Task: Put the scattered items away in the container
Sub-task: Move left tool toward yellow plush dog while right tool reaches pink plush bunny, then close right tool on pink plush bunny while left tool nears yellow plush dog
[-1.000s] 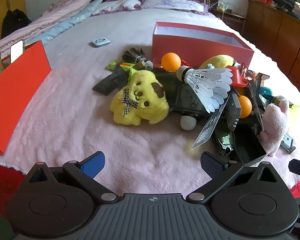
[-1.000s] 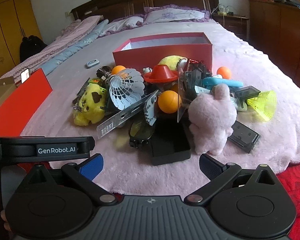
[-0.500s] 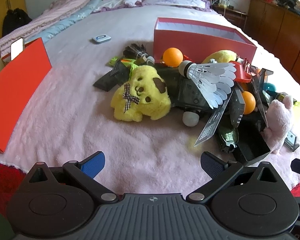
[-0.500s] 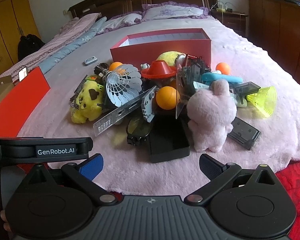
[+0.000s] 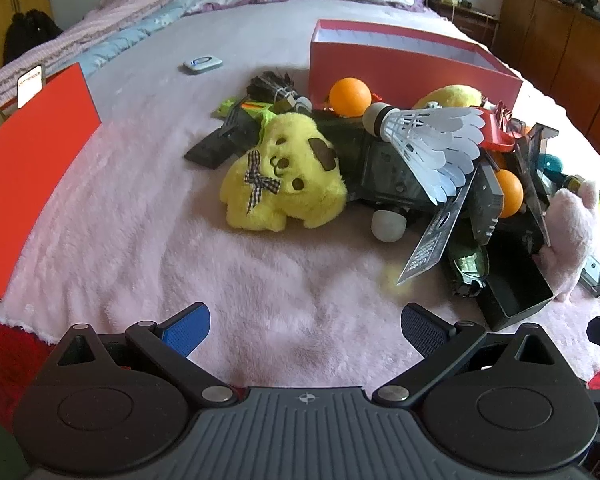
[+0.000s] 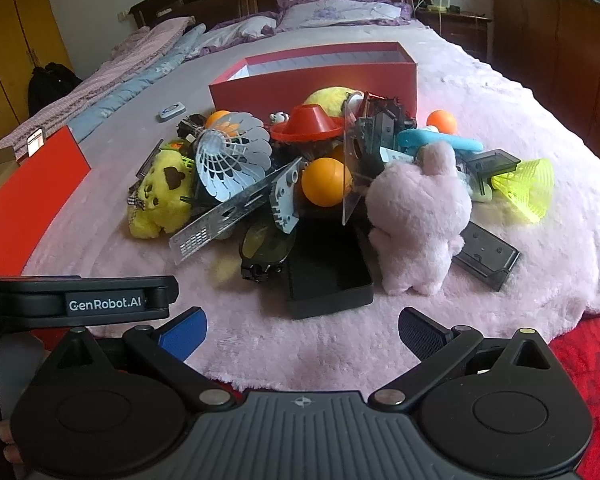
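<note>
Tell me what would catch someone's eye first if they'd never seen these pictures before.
Probably the jumbled heap of toys and odds and ends on the pink blanket, heaped against the open red box behind it. Standing out are the yellow plush dog at the heap's left edge, the pink plush at its near right, and the big white shuttlecock on top. Both the left gripper and right gripper hang open and empty in front.

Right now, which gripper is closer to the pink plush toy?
Right. The pink plush toy sits just ahead of the right gripper; from the left gripper it lies far off to the right.
</note>
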Tool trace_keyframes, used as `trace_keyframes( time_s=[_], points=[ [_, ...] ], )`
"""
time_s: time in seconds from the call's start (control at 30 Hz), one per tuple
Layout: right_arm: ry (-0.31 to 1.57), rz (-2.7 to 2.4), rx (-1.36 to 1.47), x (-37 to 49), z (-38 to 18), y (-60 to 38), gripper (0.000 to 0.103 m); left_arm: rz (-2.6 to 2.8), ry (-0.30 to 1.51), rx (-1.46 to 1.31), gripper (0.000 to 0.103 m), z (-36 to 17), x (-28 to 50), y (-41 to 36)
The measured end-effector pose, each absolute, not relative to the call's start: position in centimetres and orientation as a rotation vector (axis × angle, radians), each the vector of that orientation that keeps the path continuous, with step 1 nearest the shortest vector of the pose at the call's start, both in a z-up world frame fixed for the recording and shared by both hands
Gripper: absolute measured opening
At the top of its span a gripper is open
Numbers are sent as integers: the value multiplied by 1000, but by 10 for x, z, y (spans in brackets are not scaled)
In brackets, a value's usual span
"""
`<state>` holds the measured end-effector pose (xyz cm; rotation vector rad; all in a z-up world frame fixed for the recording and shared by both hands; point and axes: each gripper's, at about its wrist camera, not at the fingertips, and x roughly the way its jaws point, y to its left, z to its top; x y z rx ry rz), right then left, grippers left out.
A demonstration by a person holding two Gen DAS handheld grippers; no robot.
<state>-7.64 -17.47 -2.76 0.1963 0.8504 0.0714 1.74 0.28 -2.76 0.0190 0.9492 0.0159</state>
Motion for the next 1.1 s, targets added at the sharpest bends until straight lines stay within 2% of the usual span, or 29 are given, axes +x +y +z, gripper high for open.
trace_keyframes(
  time_s=[0.47, 0.73, 1.1],
  points=[
    [875, -7, 190, -59, -33, -186, 103, -1, 970, 46, 103, -34, 33, 25],
    [989, -54, 206, -45, -52, -198, 103, -2, 1011, 55, 103, -45, 44, 33],
    [908, -152, 167, -25, -43, -226, 103, -11, 962, 71, 103, -38, 83, 38]
  ],
)
